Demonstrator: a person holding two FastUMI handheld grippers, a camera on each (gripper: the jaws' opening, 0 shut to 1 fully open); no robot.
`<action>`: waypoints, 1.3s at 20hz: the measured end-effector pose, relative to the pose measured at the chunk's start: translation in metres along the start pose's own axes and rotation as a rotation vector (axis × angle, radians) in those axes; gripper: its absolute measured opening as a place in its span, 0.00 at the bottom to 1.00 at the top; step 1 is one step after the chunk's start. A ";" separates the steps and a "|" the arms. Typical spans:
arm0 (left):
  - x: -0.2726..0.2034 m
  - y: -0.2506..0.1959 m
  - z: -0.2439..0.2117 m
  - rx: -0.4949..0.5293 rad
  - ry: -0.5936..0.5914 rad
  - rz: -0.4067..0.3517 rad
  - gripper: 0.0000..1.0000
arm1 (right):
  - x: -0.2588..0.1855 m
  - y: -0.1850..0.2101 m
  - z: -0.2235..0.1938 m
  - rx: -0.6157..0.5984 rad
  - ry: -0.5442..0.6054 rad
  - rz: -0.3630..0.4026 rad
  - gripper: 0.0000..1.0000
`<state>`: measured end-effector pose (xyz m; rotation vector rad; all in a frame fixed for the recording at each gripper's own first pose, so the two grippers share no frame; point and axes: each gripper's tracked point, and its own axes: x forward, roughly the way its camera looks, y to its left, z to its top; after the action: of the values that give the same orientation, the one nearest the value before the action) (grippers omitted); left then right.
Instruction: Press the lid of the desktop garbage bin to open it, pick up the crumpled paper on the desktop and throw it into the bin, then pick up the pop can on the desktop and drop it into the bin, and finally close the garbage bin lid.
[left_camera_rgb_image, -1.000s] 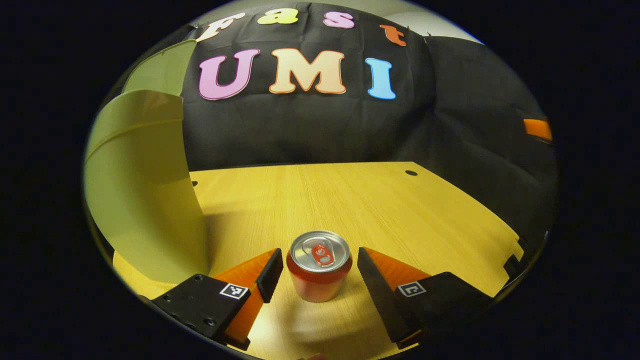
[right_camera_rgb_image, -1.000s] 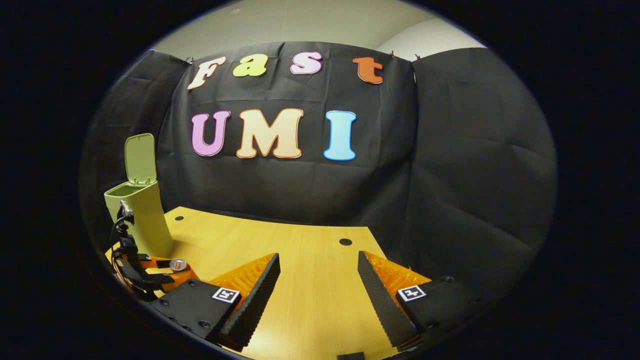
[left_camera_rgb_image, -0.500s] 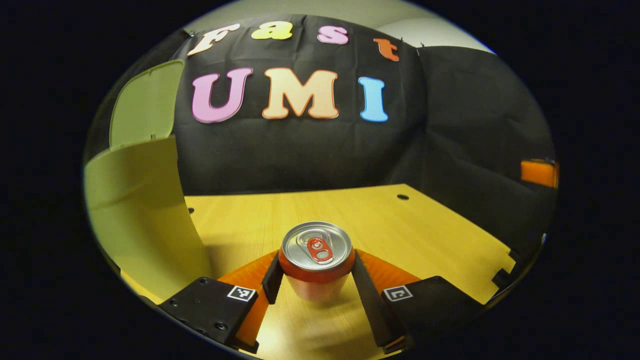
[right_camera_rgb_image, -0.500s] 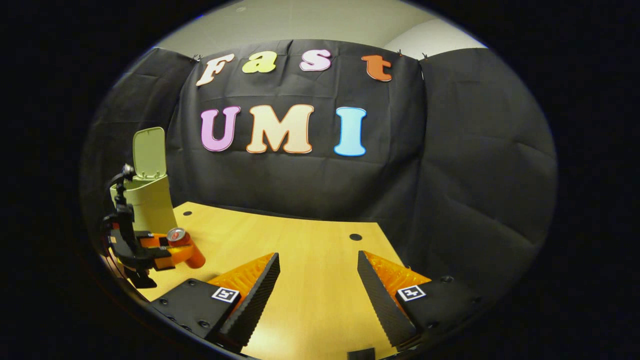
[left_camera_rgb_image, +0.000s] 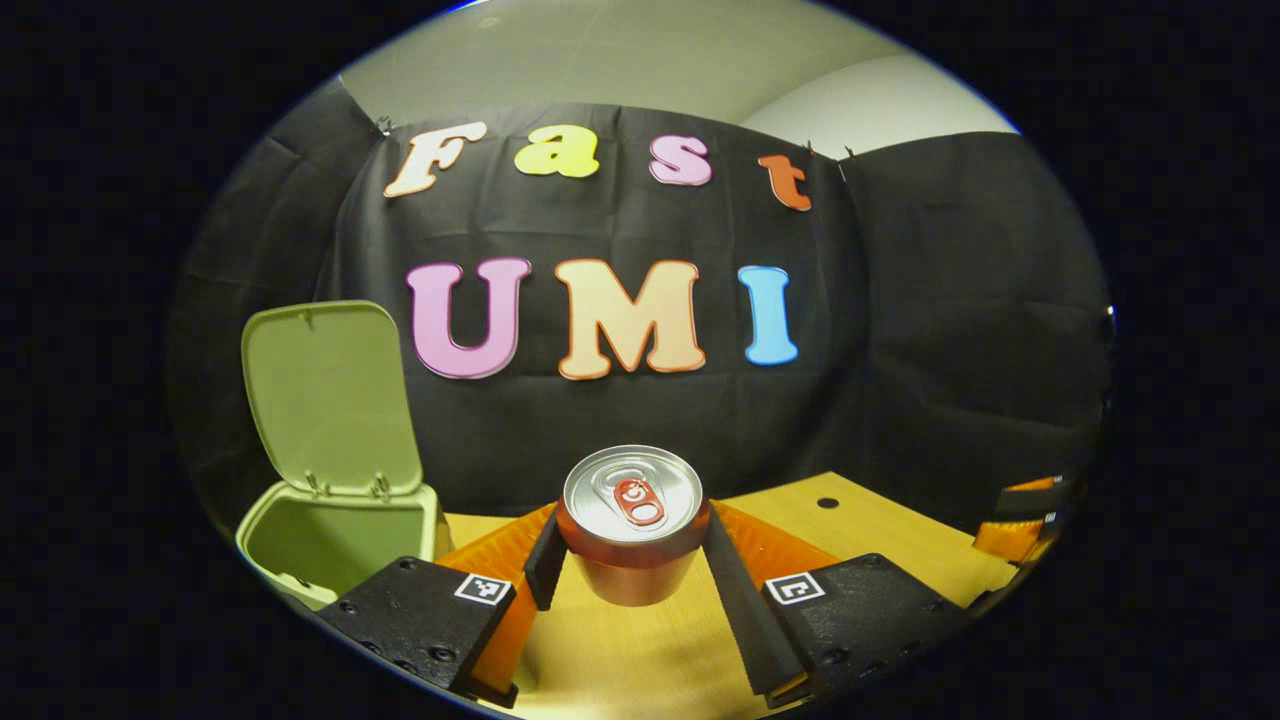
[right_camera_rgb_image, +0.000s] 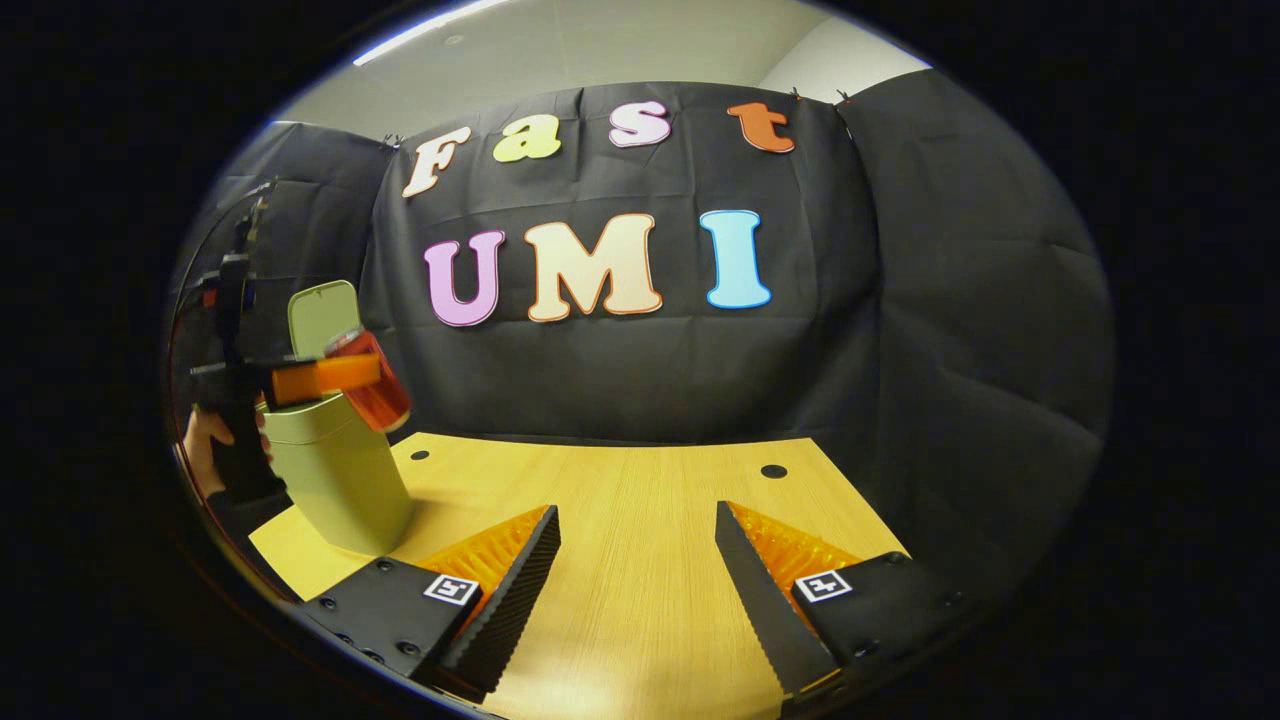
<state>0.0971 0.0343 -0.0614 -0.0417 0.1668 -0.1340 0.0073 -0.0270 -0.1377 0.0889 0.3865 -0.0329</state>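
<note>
One pop can (left_camera_rgb_image: 631, 523) hangs in the air, upright, clamped between both fingers of the left gripper (left_camera_rgb_image: 628, 555), lifted clear of the wooden table (left_camera_rgb_image: 900, 545). From the right gripper view the same can (right_camera_rgb_image: 372, 382) sits just above and beside the rim of the green garbage bin (right_camera_rgb_image: 335, 475), held there by a hand (right_camera_rgb_image: 215, 440). The bin's lid (left_camera_rgb_image: 328, 400) stands open, tipped back, and the bin's mouth lies just left of the can. The right gripper (right_camera_rgb_image: 637, 575) hovers low over the table, its fingers spread apart with nothing between them, well apart from the bin.
</note>
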 end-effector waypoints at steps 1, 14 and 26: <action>0.000 0.014 0.013 0.007 -0.022 0.031 0.77 | 0.001 0.001 0.000 0.014 -0.001 0.003 0.99; -0.044 0.191 -0.008 -0.017 0.043 0.376 0.78 | 0.029 0.046 0.004 0.062 0.024 0.046 0.98; 0.014 0.246 0.128 0.004 -0.118 0.348 0.92 | 0.034 0.069 0.003 0.083 0.010 -0.037 0.98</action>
<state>0.1640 0.2798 0.0493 -0.0161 0.0538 0.2147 0.0431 0.0413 -0.1423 0.1642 0.3973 -0.0848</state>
